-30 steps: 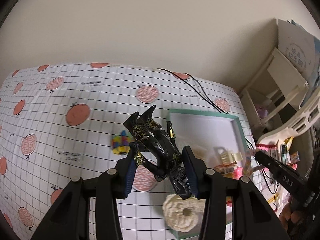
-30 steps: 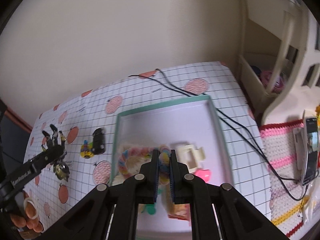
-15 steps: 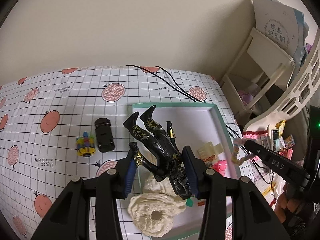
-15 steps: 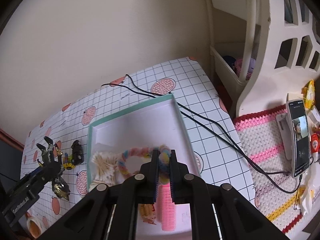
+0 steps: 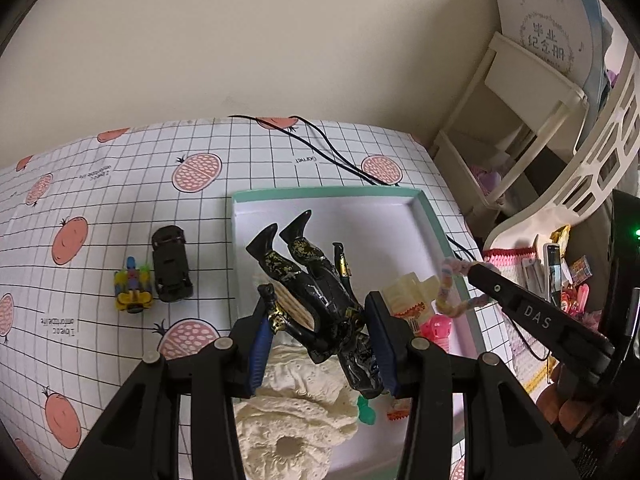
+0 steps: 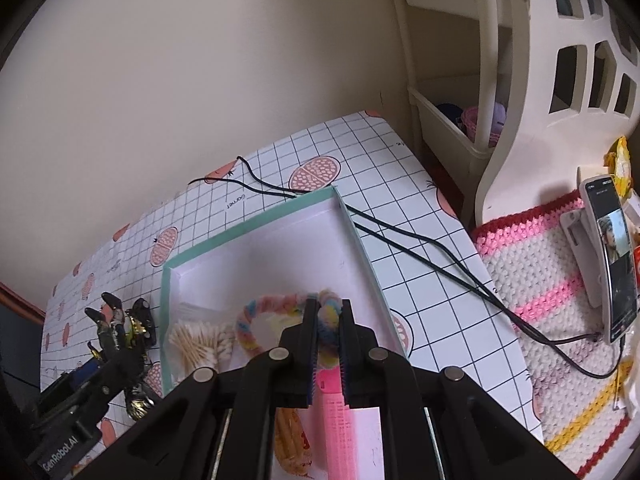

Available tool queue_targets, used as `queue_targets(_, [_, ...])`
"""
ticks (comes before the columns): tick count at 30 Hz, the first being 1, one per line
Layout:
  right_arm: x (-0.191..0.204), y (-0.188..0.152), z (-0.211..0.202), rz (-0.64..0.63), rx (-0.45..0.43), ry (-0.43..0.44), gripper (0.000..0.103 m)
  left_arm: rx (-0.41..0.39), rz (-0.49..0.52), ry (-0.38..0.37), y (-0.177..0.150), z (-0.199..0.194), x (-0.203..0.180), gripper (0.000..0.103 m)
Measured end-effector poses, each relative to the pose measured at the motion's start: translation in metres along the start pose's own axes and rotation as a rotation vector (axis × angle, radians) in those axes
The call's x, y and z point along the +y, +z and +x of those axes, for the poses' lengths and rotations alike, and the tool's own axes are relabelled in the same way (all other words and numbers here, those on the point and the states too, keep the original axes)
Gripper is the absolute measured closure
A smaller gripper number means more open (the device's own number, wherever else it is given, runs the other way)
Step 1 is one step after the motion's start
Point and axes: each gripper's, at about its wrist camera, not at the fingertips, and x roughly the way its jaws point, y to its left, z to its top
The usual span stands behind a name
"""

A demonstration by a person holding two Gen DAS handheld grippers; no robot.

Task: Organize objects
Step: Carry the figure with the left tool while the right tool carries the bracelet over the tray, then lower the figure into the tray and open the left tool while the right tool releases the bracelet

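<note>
My left gripper is shut on a black and gold action figure, held head-down above the near left part of the green-rimmed white tray. My right gripper is shut on a pastel fuzzy ring, held above the tray. The right gripper with the ring also shows at the tray's right rim in the left wrist view. The figure shows at the left in the right wrist view.
The tray holds a cream knitted piece, a cream hair claw, a pink toy, cotton swabs and a pink comb. A black toy car and a small colourful toy lie left of it. Black cables run right.
My left gripper has carried the figure right, from over the tablecloth to over the tray. My right gripper has lifted the fuzzy ring and drawn back toward the tray's right side.
</note>
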Motion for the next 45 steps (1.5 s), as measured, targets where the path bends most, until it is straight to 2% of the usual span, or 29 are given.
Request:
queue_targets(12, [0.016, -0.008, 0.014, -0.060, 0.048, -0.026, 0.091, 0.048, 0.013, 0.012, -0.009, 0.021, -0.007, 0.056])
queue_targets(29, [0.028, -0.007, 0.009, -0.078, 0.078, -0.045, 0.088, 0.037, 0.024, 0.009, -0.004, 0.012, -0.008, 0.056])
queue_targets(33, [0.032, -0.004, 0.001, -0.087, 0.066, -0.044, 0.078, 0.024, 0.019, 0.011, -0.001, 0.003, -0.005, 0.056])
queue_targets(36, [0.039, -0.002, -0.007, -0.107, 0.055, -0.037, 0.078, 0.012, 0.012, 0.017, 0.002, -0.004, -0.002, 0.055])
queue_targets(39, [0.047, 0.000, -0.016, -0.132, 0.039, -0.033, 0.076, 0.002, -0.005, 0.021, 0.006, -0.011, 0.002, 0.046])
queue_targets(42, [0.052, 0.001, -0.021, -0.151, 0.030, -0.029, 0.058, -0.009, -0.020, 0.033, 0.009, -0.019, 0.008, 0.044])
queue_targets(45, [0.059, 0.001, -0.027, -0.174, 0.014, -0.027, 0.044, -0.018, -0.036, 0.060, 0.012, -0.025, 0.016, 0.039])
